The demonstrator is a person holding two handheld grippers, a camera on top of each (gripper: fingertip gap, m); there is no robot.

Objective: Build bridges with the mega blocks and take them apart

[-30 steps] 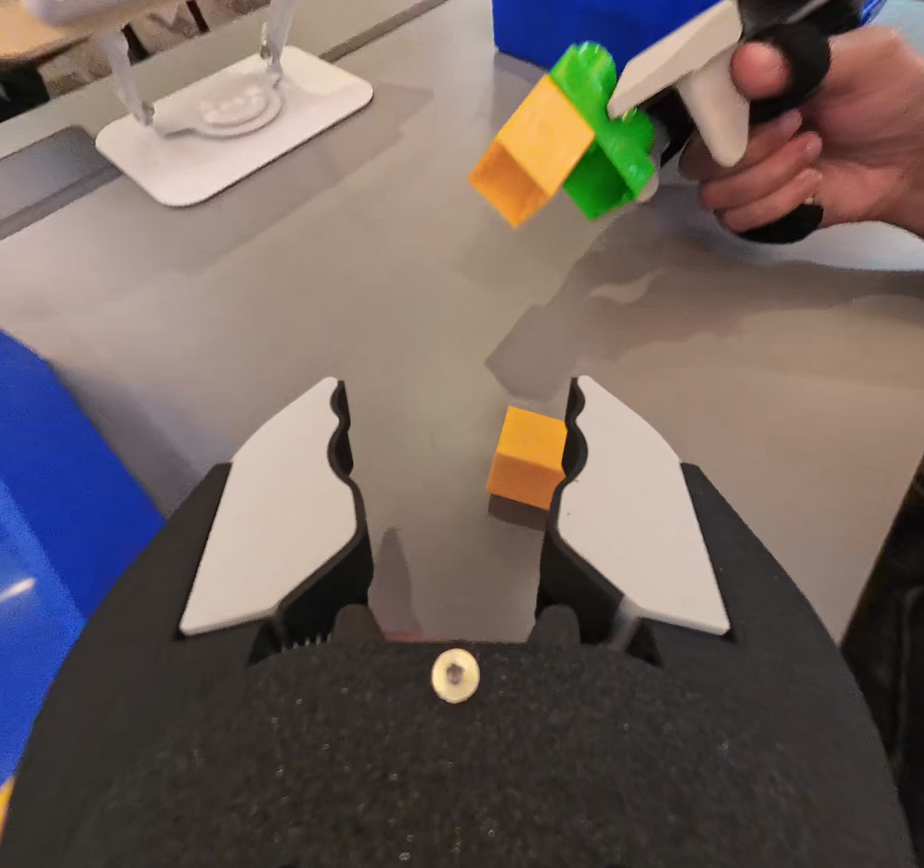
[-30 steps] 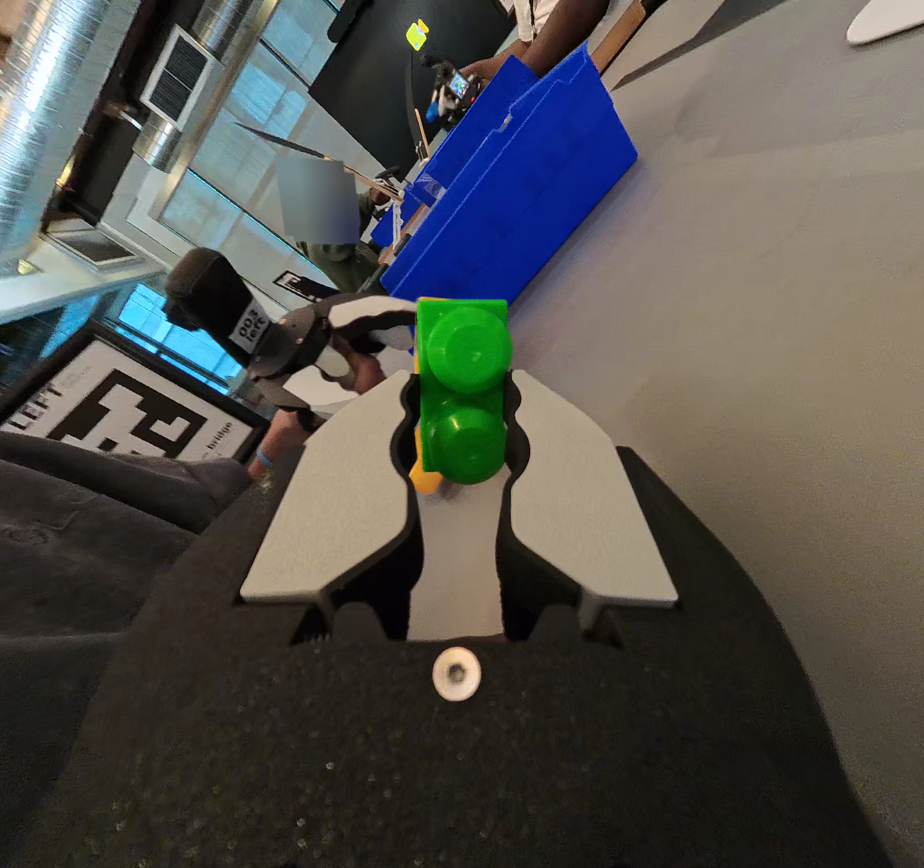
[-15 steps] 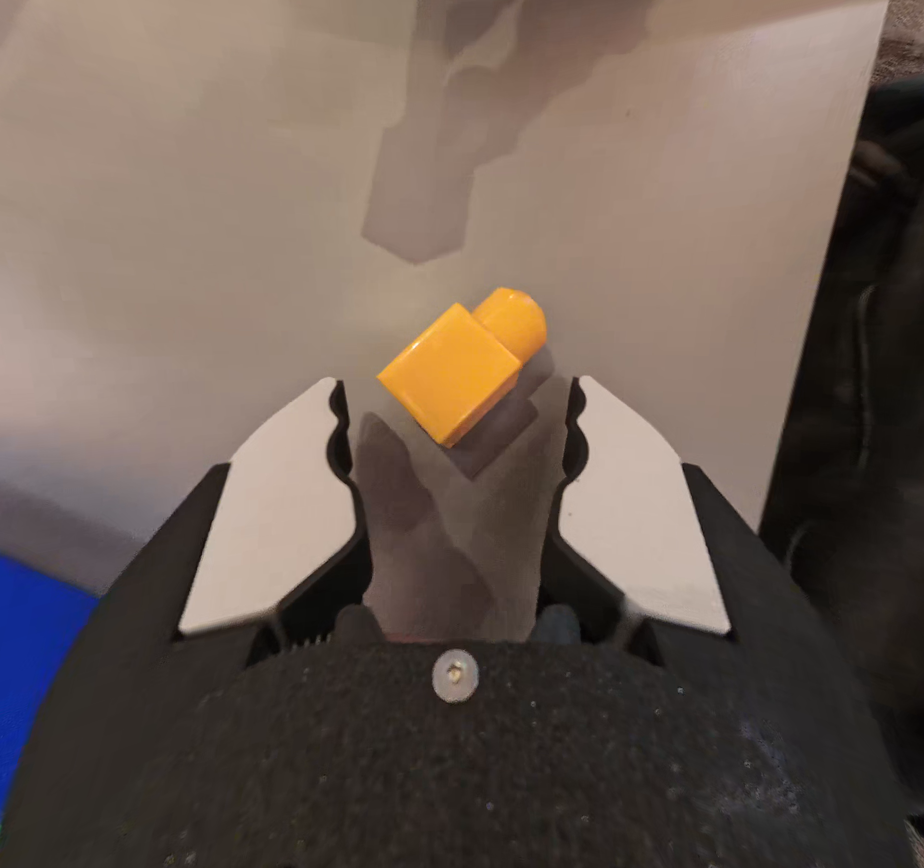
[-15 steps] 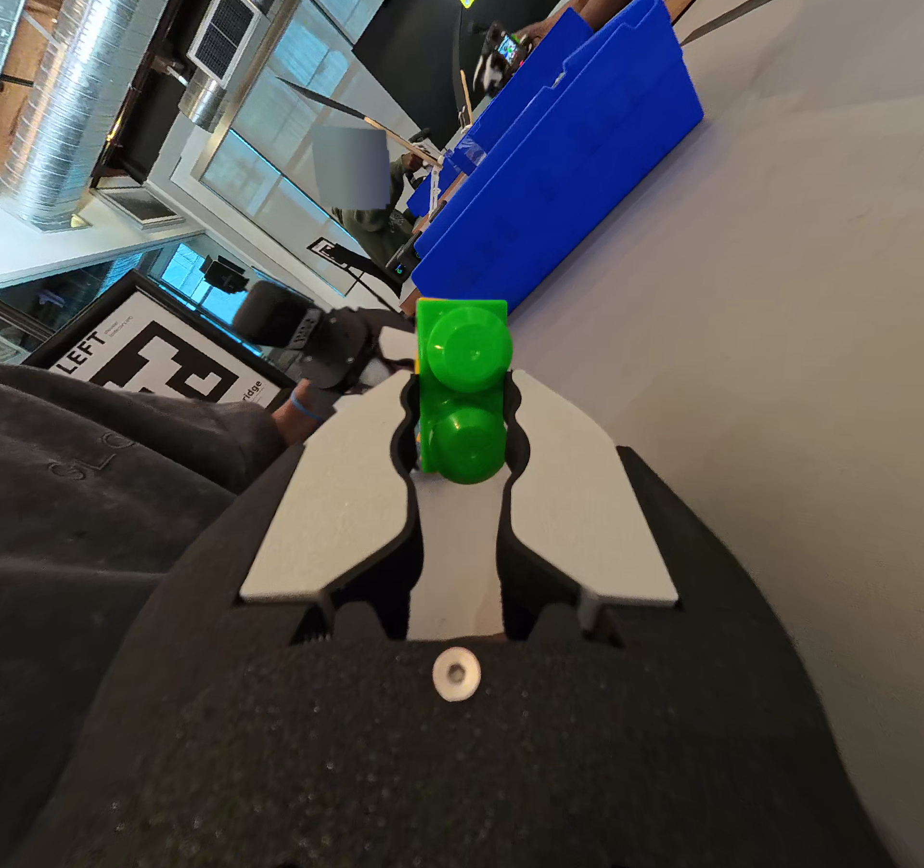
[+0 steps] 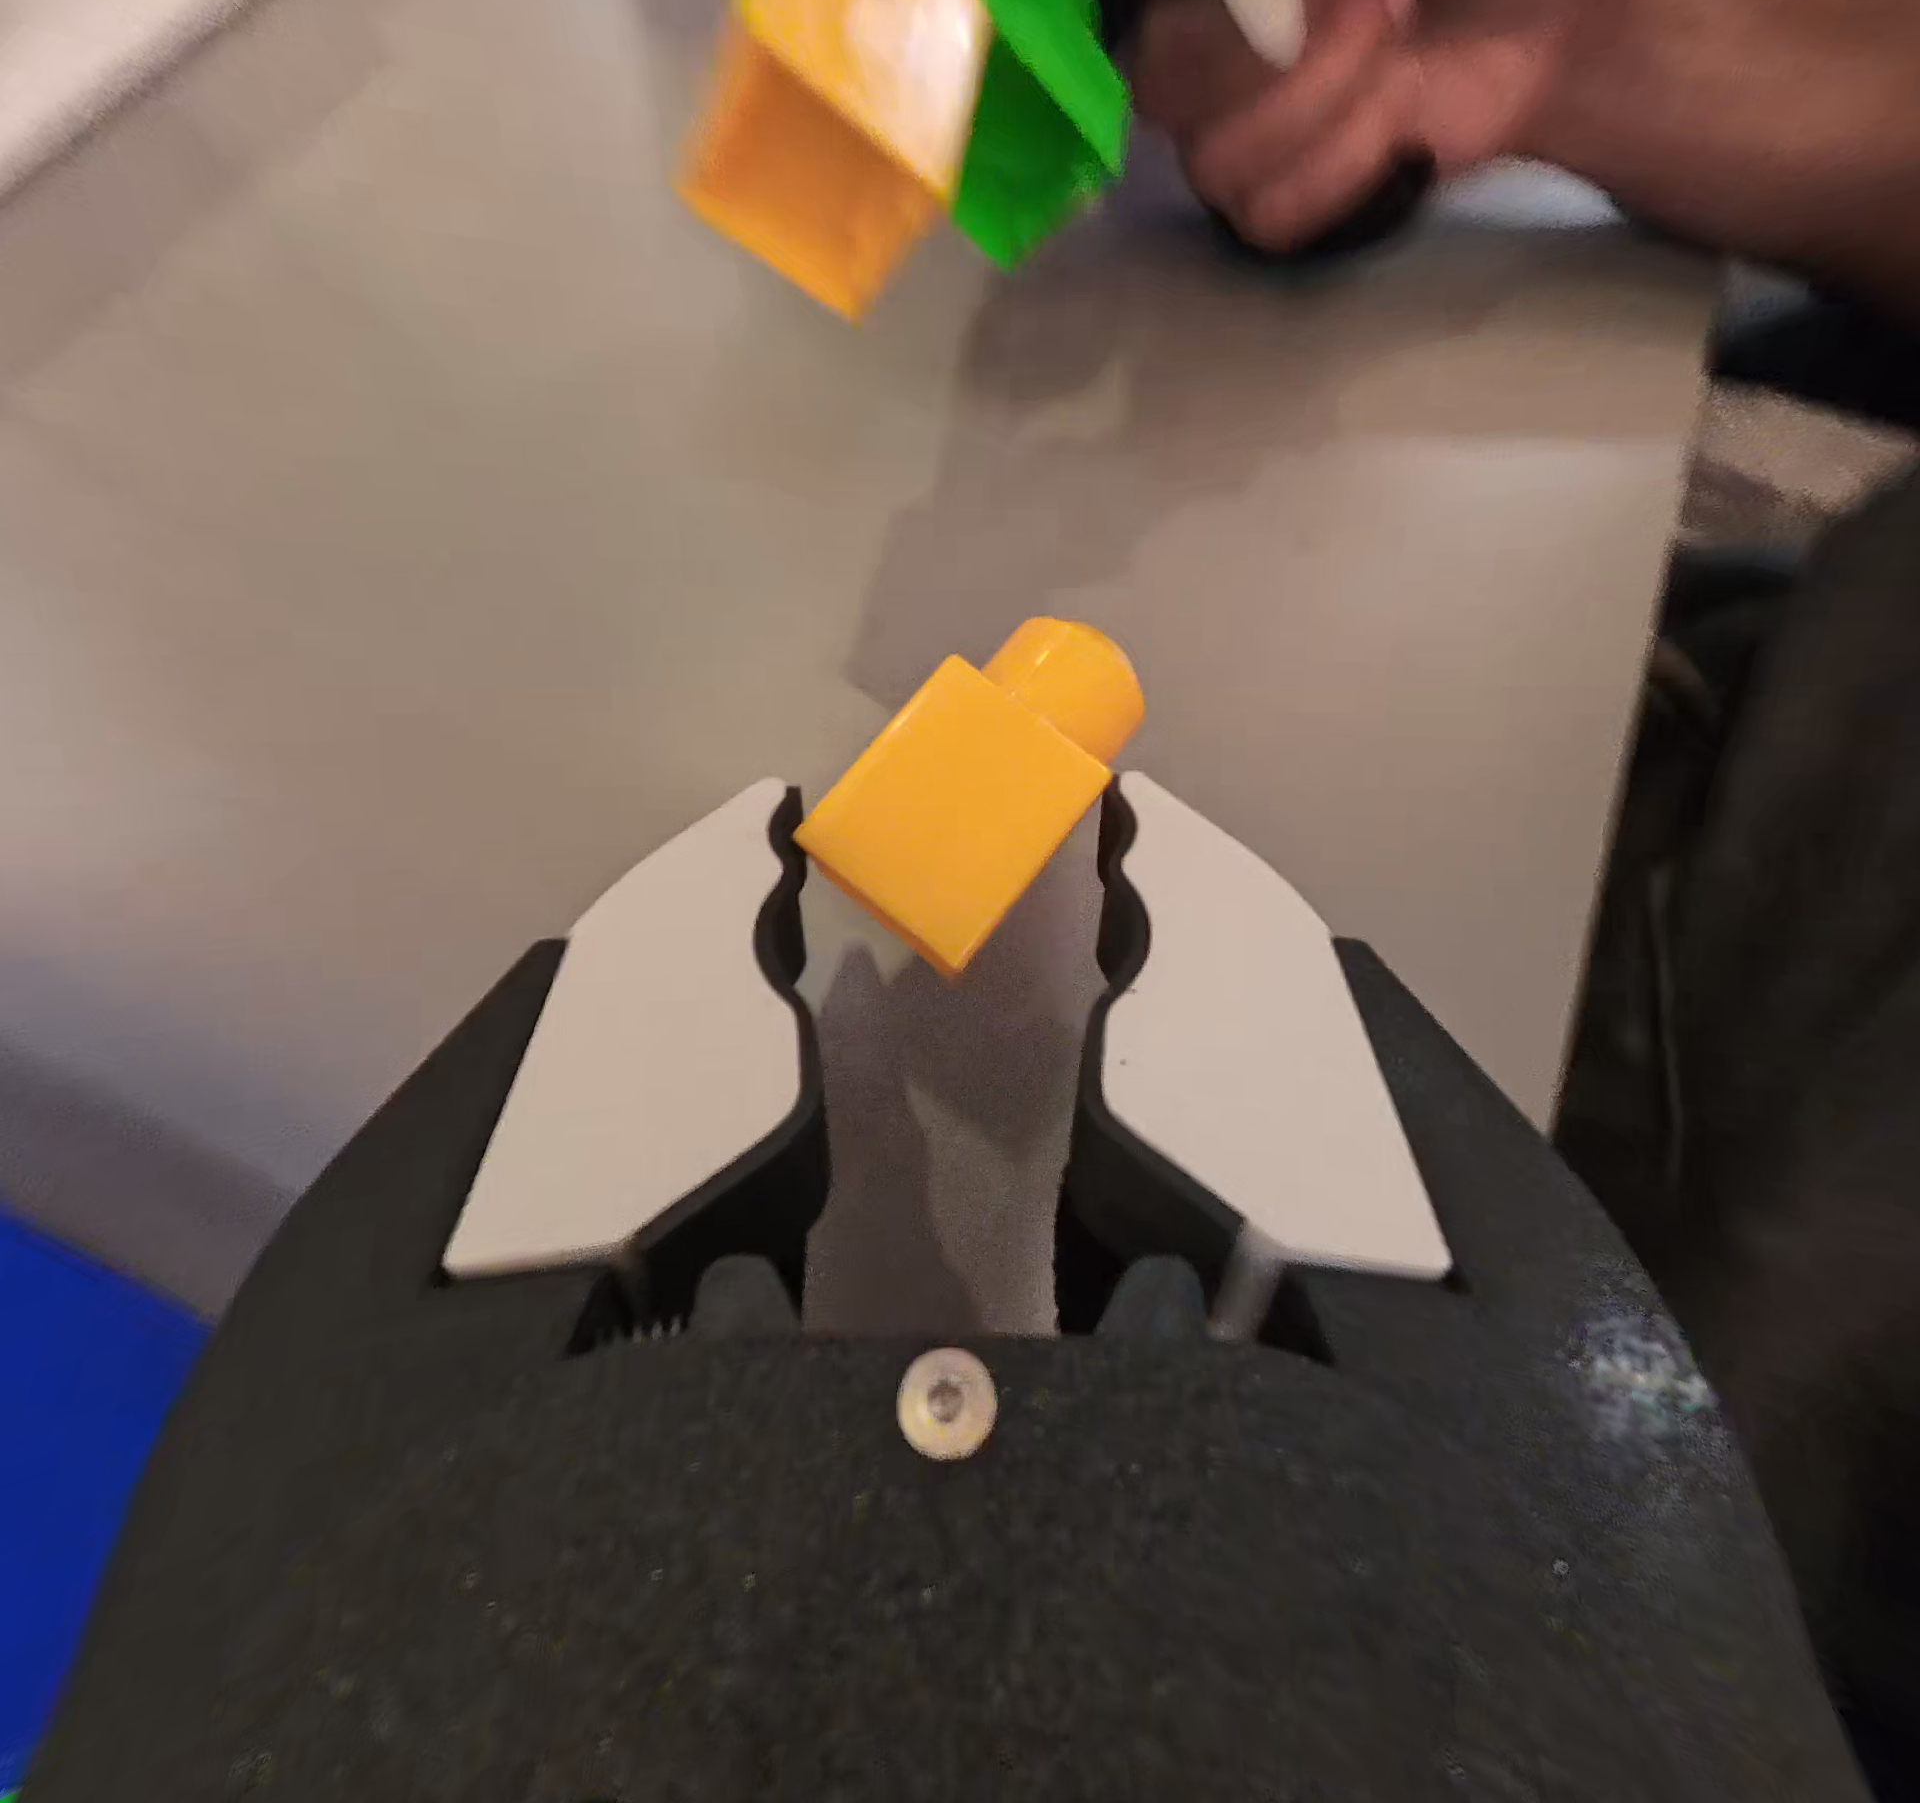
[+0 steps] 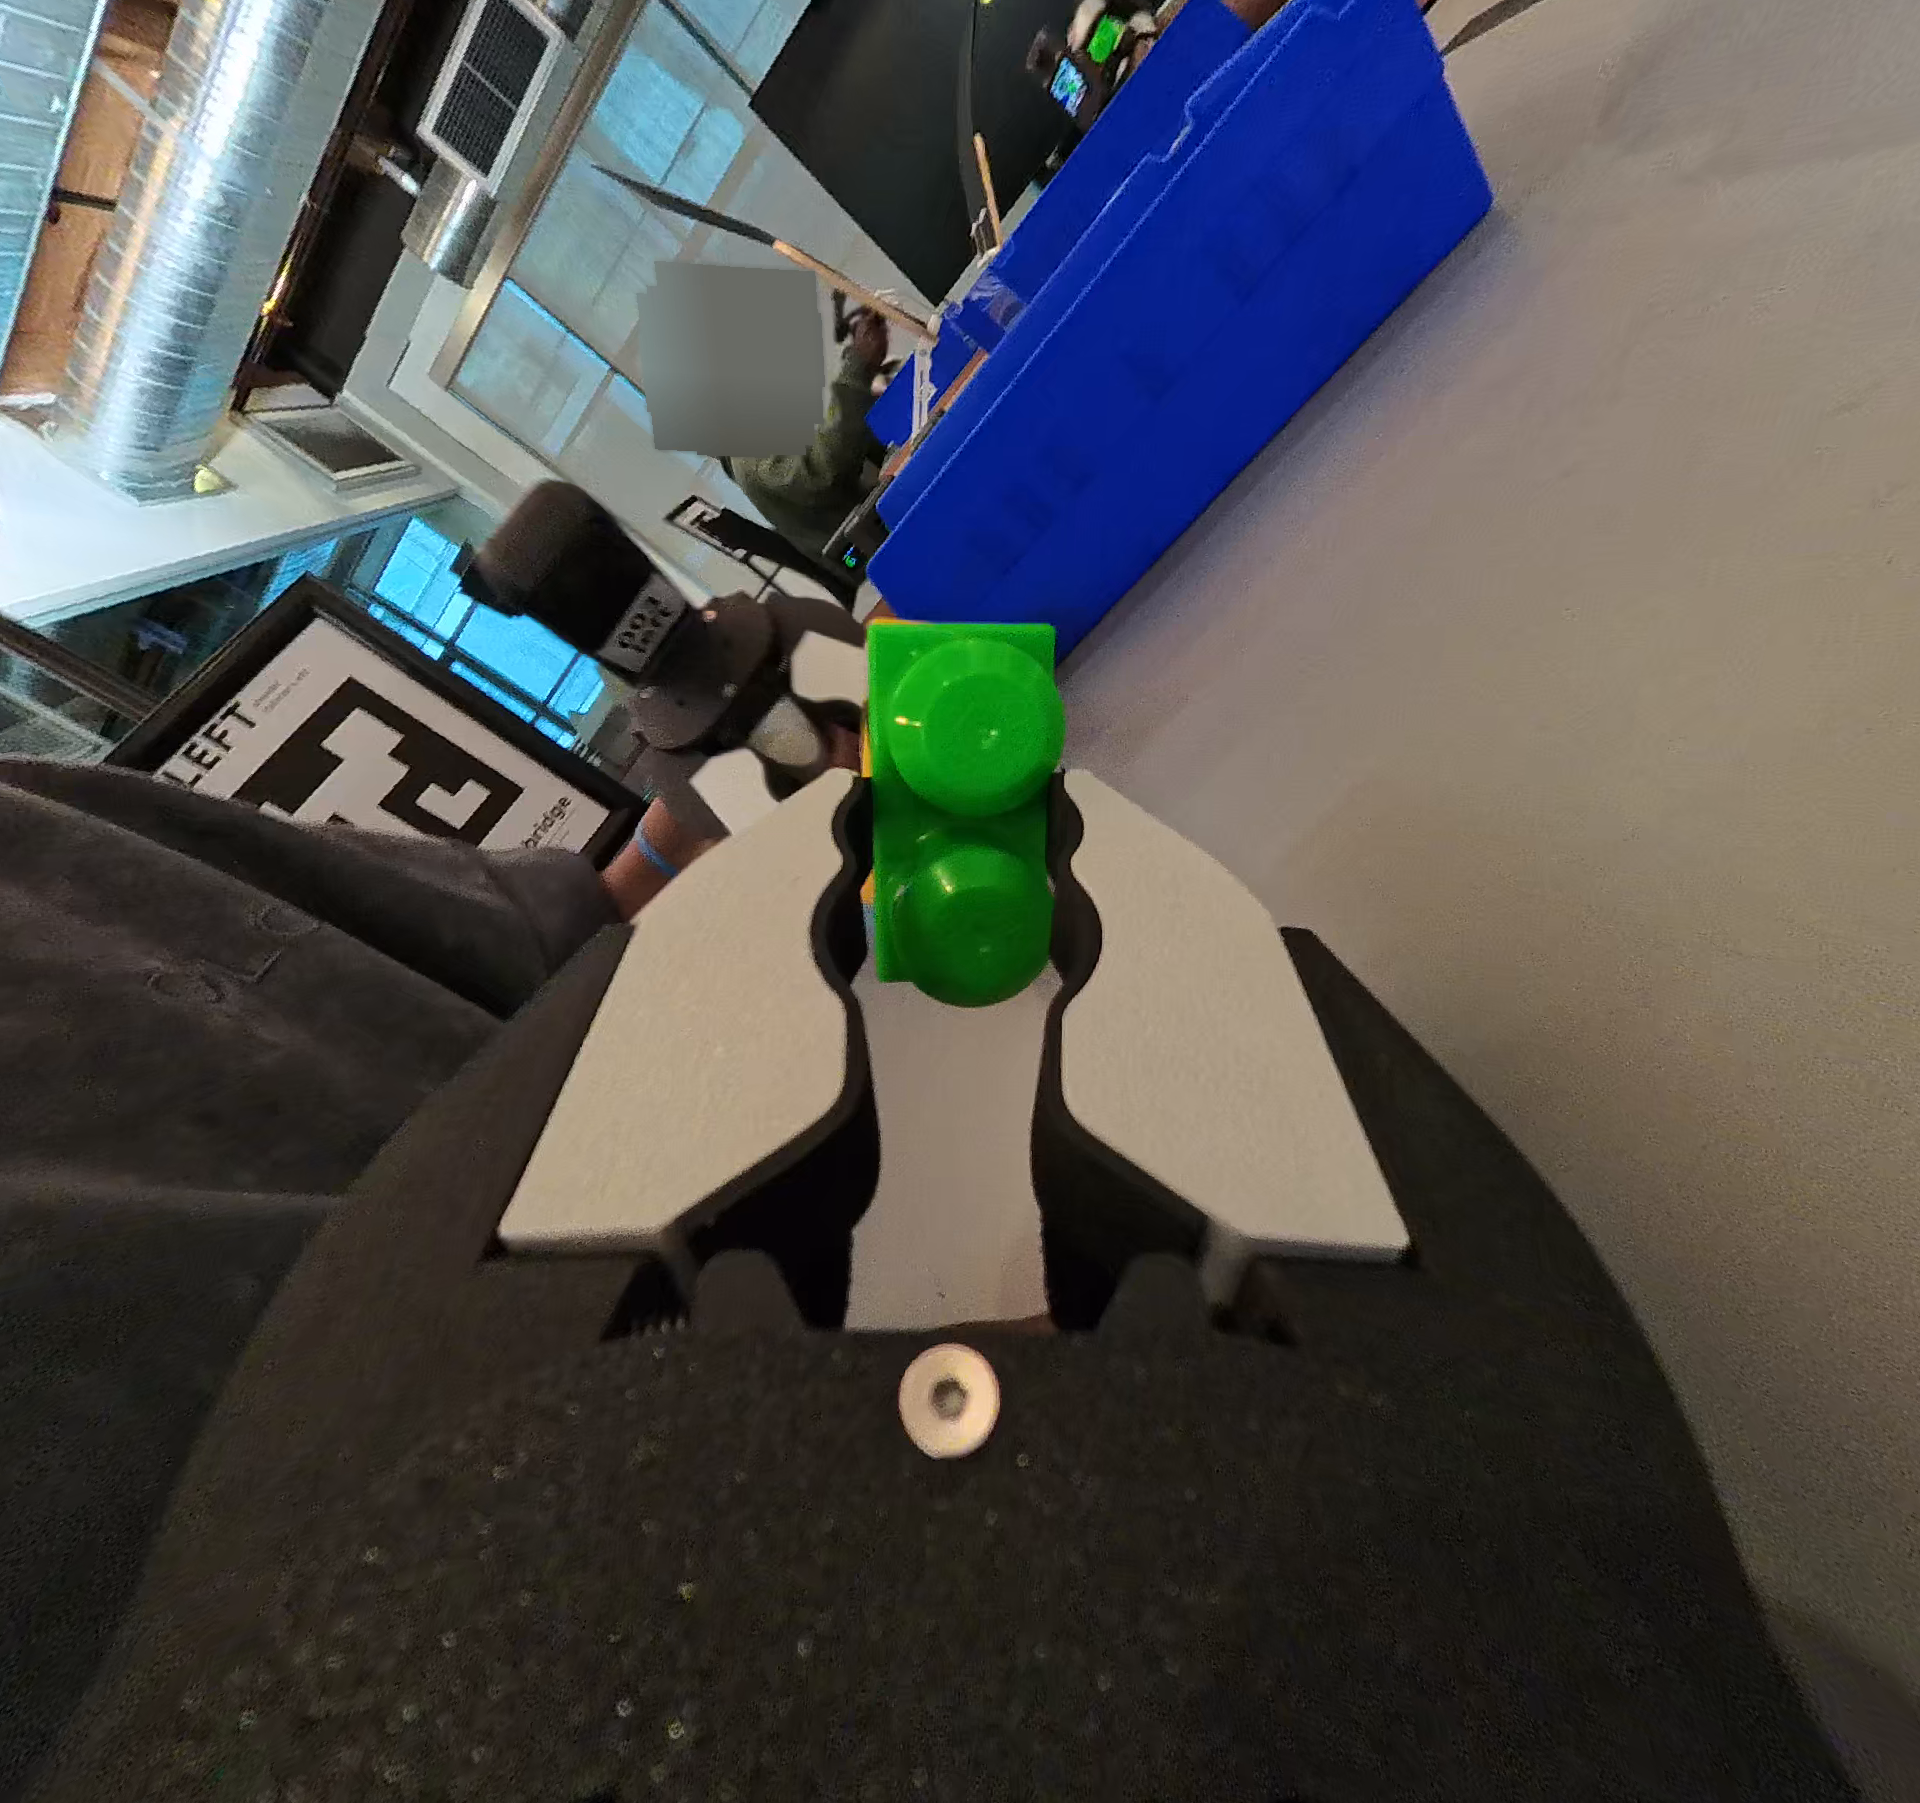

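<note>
Left hand-held gripper (image 5: pixel 951 823) pinches single orange block (image 5: pixel 951 844) near counter (image 5: pixel 416 527) right edge; right hand-held gripper (image 6: pixel 956 865) clamps green block (image 6: pixel 961 797) — bridge incomplete.

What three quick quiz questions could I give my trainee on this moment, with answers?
1. True or false: the right hand-held gripper grips a green block.
2. What colour is the block stuck to the green one? A blue, B orange, C red.
3. The single-stud orange block lies on its ____ between the left hand-held gripper fingers.

Key: 1 true. 2 B, the orange block. 3 side.
</note>
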